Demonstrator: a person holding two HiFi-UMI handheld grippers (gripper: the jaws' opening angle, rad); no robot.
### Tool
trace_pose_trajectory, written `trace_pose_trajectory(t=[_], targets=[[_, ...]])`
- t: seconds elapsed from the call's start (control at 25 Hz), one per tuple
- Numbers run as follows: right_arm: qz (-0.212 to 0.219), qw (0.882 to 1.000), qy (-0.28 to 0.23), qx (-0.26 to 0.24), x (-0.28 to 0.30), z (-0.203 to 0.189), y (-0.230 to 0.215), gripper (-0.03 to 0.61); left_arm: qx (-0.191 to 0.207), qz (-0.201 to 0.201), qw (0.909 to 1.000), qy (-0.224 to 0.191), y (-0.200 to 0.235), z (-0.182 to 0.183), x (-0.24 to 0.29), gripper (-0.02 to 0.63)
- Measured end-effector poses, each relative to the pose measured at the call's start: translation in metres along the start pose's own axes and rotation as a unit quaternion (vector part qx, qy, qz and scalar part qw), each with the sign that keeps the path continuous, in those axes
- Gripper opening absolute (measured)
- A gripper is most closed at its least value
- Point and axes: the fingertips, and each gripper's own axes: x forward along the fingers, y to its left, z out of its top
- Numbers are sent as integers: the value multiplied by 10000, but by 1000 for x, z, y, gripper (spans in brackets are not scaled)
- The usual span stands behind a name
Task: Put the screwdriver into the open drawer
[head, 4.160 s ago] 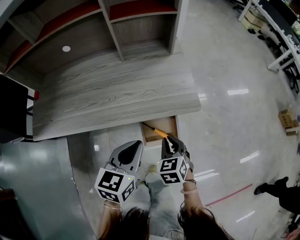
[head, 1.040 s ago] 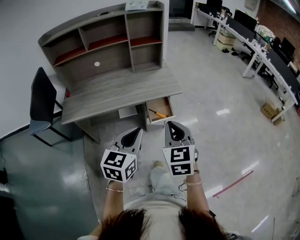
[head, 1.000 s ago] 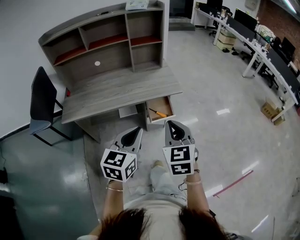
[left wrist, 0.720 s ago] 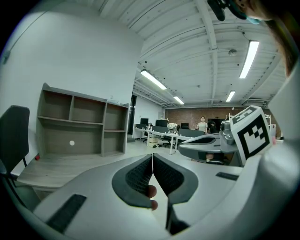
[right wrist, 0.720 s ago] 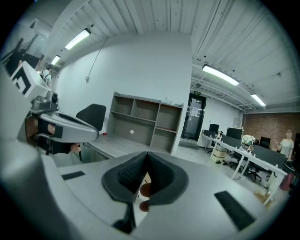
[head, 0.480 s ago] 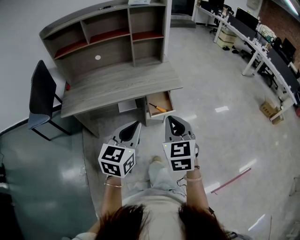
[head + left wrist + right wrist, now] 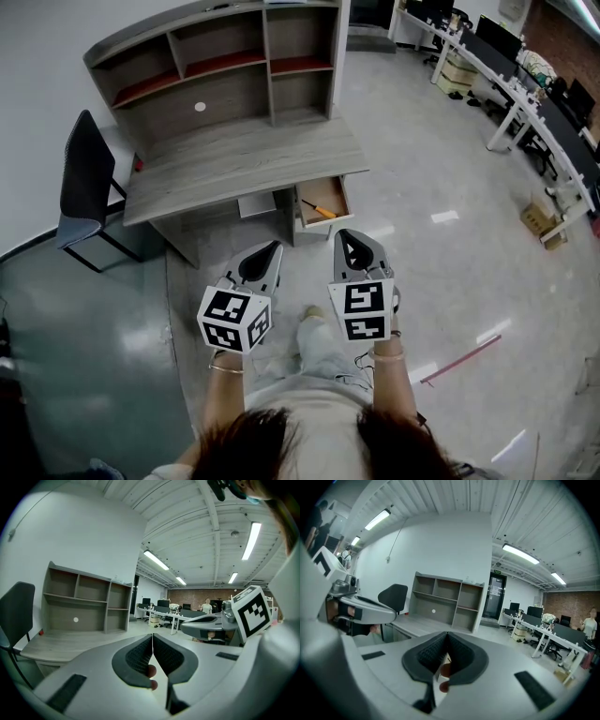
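The screwdriver [image 7: 319, 208] lies inside the open drawer [image 7: 334, 191], seemingly slanted, with its orange handle to the right. It is well ahead of the right gripper [image 7: 346, 236], which is nearer than the left gripper [image 7: 273, 247]. Both grippers' jaws are closed on nothing.

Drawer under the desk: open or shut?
Open. In the head view the drawer juts out past the desk front, its inside exposed, with the orange-handled screwdriver lying in it.
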Motion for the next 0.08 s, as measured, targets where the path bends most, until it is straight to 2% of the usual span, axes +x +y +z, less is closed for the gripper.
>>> trace_pose_trajectory(t=[0.08], targets=[[12,10000,5,-1,0,0,3,28,-14,23,10000,-16,3,0,-3,18]])
